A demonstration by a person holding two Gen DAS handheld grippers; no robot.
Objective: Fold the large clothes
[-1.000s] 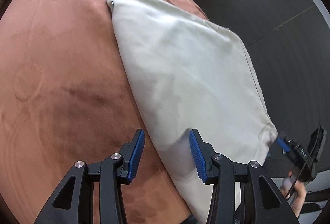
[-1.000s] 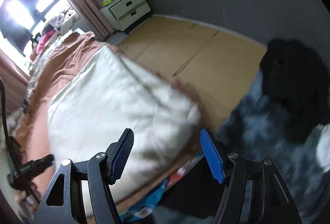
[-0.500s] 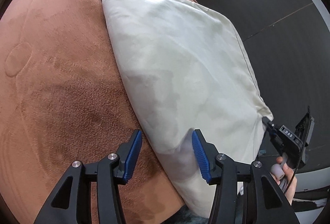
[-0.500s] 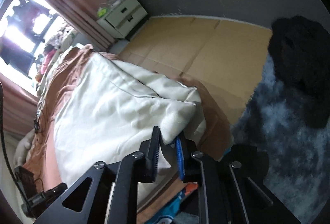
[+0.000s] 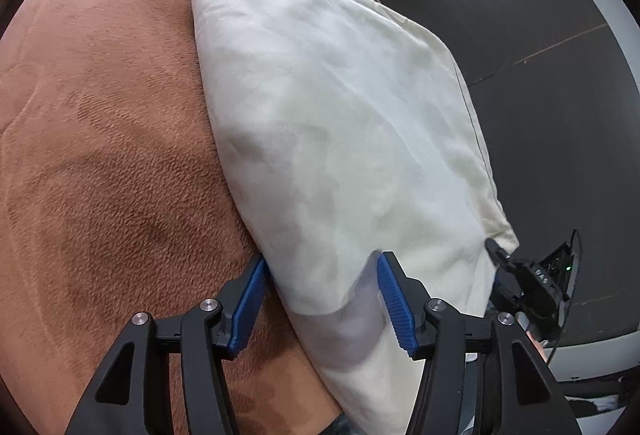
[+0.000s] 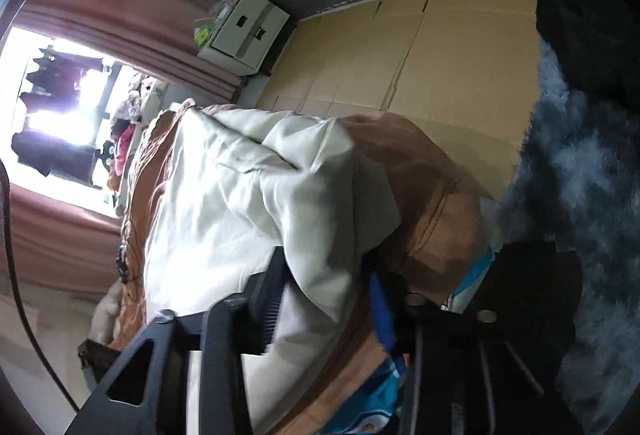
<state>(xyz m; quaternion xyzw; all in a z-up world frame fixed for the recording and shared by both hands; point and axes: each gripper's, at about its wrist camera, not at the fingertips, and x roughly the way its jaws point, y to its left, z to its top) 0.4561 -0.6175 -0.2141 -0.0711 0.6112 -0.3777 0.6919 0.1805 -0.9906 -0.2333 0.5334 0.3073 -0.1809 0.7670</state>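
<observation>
A large cream-white folded garment (image 5: 340, 123) lies on a brown blanket-covered bed (image 5: 104, 139). My left gripper (image 5: 320, 275) is open, its blue pads either side of the garment's near edge, which lies between them. My right gripper (image 6: 326, 275) is shut on the garment's near right corner (image 6: 320, 235) and holds it lifted off the bed; the cloth bunches above the fingers. The right gripper also shows in the left wrist view (image 5: 520, 275) at the garment's corner.
The bed's edge drops to a cardboard-covered floor (image 6: 420, 67). A white drawer unit (image 6: 248, 31) stands by pink curtains (image 6: 120, 31). A grey shaggy rug (image 6: 580, 195) and a dark heap (image 6: 580, 7) lie on the right.
My right gripper went from open to shut on the garment's corner and lifted it. My left gripper moved forward so the garment's edge sits between its open pads.
</observation>
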